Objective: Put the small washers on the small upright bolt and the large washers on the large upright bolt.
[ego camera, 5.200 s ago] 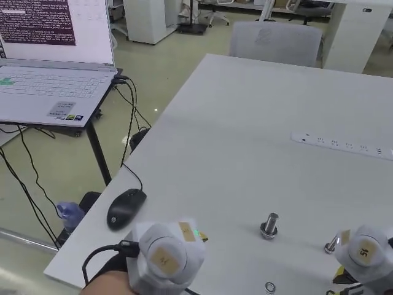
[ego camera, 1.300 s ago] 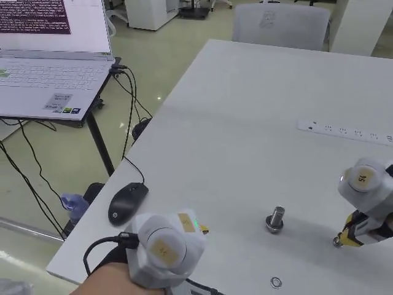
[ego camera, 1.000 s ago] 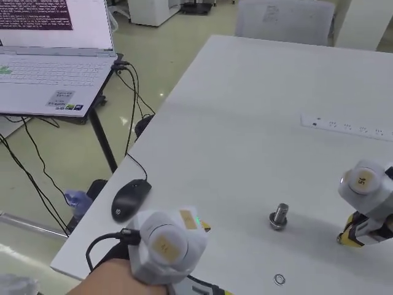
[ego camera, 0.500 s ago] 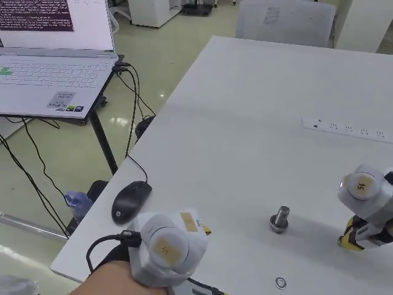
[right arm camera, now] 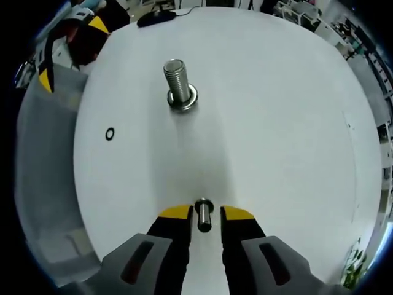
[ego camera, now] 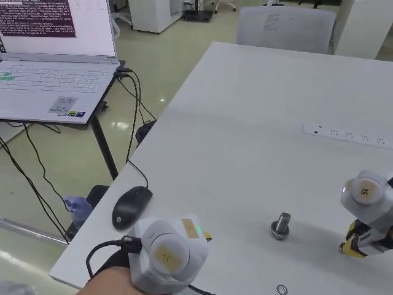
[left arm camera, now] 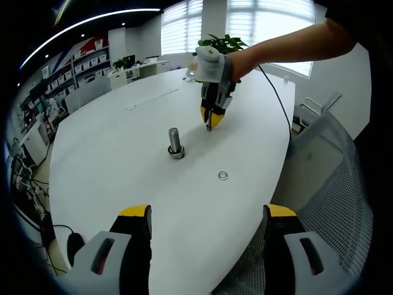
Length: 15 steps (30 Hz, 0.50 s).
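Standing on the tabletop [right arm camera: 276, 123]: one large bolt [right arm camera: 178, 83], one small bolt [right arm camera: 203, 215]; one washer [right arm camera: 110, 133] lies loose. The right hand-held gripper [right arm camera: 203, 212] points down, released, jaws flanking the small bolt. The left hand-held gripper [left arm camera: 207, 212] hovers, jaws wide apart.

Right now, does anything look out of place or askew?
Nothing tipped or damaged: the large bolt and small bolt both stand upright. One washer lies loose on the table, on neither bolt.
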Motion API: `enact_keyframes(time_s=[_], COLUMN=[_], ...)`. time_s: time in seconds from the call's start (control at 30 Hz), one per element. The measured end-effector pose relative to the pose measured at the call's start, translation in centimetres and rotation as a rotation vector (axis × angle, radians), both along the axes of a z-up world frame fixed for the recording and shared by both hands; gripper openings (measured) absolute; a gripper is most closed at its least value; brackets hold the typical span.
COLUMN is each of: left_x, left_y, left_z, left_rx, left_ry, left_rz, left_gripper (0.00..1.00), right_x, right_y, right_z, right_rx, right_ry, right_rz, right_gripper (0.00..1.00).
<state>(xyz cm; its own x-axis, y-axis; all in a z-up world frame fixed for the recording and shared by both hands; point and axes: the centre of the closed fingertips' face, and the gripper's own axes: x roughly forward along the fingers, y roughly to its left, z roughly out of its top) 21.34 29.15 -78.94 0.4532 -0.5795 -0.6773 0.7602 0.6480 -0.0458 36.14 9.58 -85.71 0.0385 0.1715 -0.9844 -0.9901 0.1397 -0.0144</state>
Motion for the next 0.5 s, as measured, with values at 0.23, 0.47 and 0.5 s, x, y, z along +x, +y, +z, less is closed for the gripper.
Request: enact_keyframes(time_s=[0.23, 0.47, 0.5], left_x=[0.3, 0.3, 0.3], left_y=[-0.1, -0.2, -0.2], left_z=[0.4, 0.5, 0.6], left_rx=[-0.006, -0.006, -0.007], left_ry=[-0.012, -0.014, -0.014], left_rz=[0.001, -0.001, -0.001], left_gripper=[0.74, 0.75, 0.75], right_x=[0.1, -0.1, -0.2], right_y=[0.1, 1.4, 1.8], right_z=[0.3, 2.0, 2.3], right_rx=[0.006, 0.051, 0.061], right_ry=[0.003, -0.009, -0.01], right_rz=[0.004, 0.025, 0.029], right_gripper=[0.23, 0.26, 0.26])
